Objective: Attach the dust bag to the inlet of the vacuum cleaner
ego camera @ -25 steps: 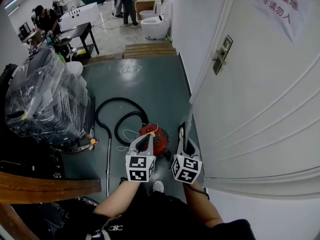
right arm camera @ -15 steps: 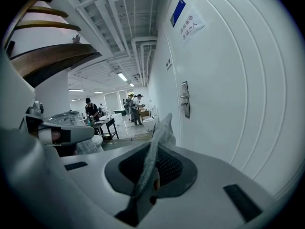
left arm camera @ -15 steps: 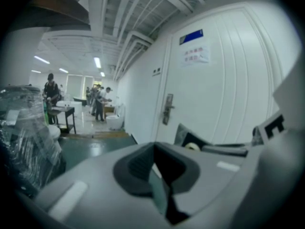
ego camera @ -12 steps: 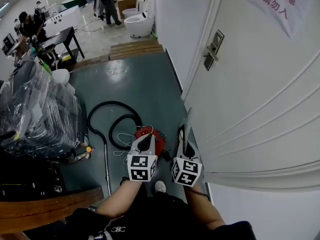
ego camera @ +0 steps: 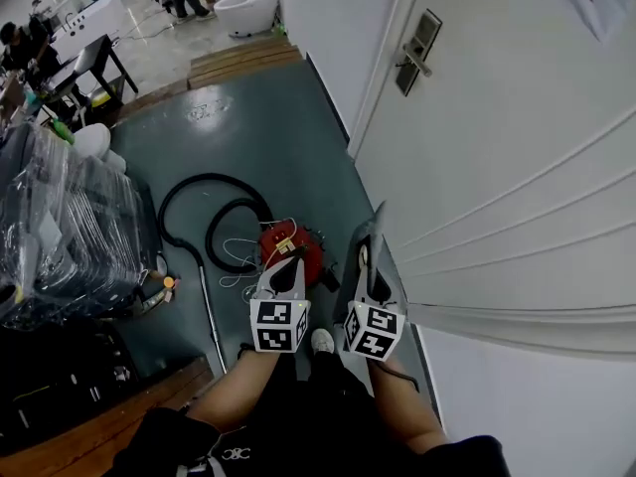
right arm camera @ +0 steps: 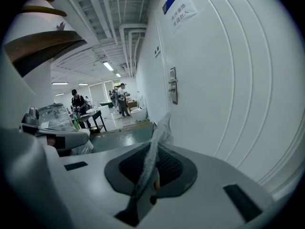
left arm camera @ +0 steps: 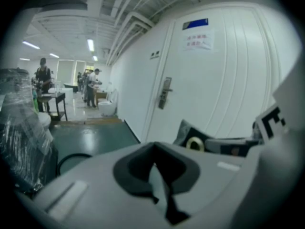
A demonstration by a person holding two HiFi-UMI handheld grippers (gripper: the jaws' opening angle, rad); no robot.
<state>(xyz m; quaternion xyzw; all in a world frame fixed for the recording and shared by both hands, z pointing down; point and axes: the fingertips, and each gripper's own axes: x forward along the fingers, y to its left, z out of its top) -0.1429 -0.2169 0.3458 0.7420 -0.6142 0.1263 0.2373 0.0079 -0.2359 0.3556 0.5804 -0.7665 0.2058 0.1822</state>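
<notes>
Now — left gripper (ego camera: 288, 266): pressed together, empty | right gripper (ego camera: 369, 271): pinching dust bag (ego camera: 379, 229)

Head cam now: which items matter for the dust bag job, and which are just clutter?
Job: dust bag, clamped in right gripper; red vacuum cleaner; left gripper, shut, empty.
Clutter: black hose; plastic-wrapped stack; toilet; black table.

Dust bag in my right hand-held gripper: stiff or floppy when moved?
Likely light: the dust bag is a thin sheet pinched in the right hand-held gripper. It stands upright unsupported, so probably fairly stiff, but may sway.
</notes>
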